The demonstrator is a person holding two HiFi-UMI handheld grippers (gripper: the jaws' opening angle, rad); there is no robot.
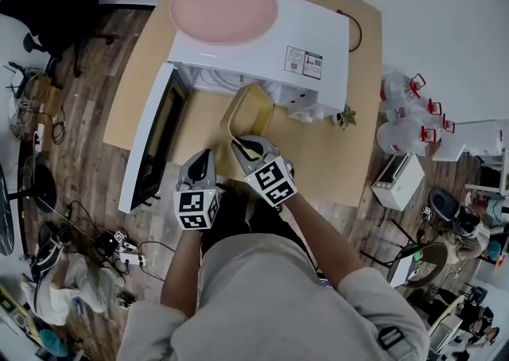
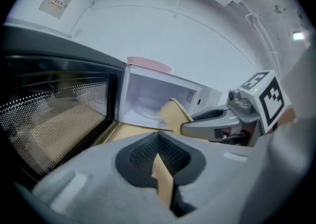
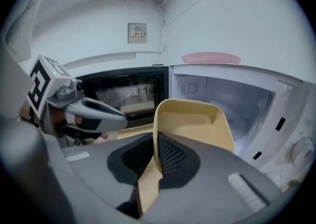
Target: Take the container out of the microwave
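A yellow container (image 1: 250, 110) hangs tipped on its edge in front of the open white microwave (image 1: 314, 21), outside the cavity (image 3: 237, 102). My right gripper (image 1: 242, 143) is shut on its rim, and the wall runs between the pads in the right gripper view (image 3: 157, 145). The container (image 3: 195, 122) opens toward the right there. Just left of it is my left gripper (image 1: 203, 159), with its jaws together (image 2: 158, 139) and nothing held; only a sliver of table shows behind the tips. In the left gripper view the container (image 2: 173, 113) and the right gripper (image 2: 187, 128) sit ahead to the right.
The microwave door (image 1: 155, 141) swings open to the left, close beside my left gripper. A pink plate (image 1: 223, 5) lies on top of the microwave. The wooden table (image 1: 338, 164) carries a small plant (image 1: 345, 118). Water jugs (image 1: 406, 117), a toaster (image 1: 398, 180) and cables are on the floor.
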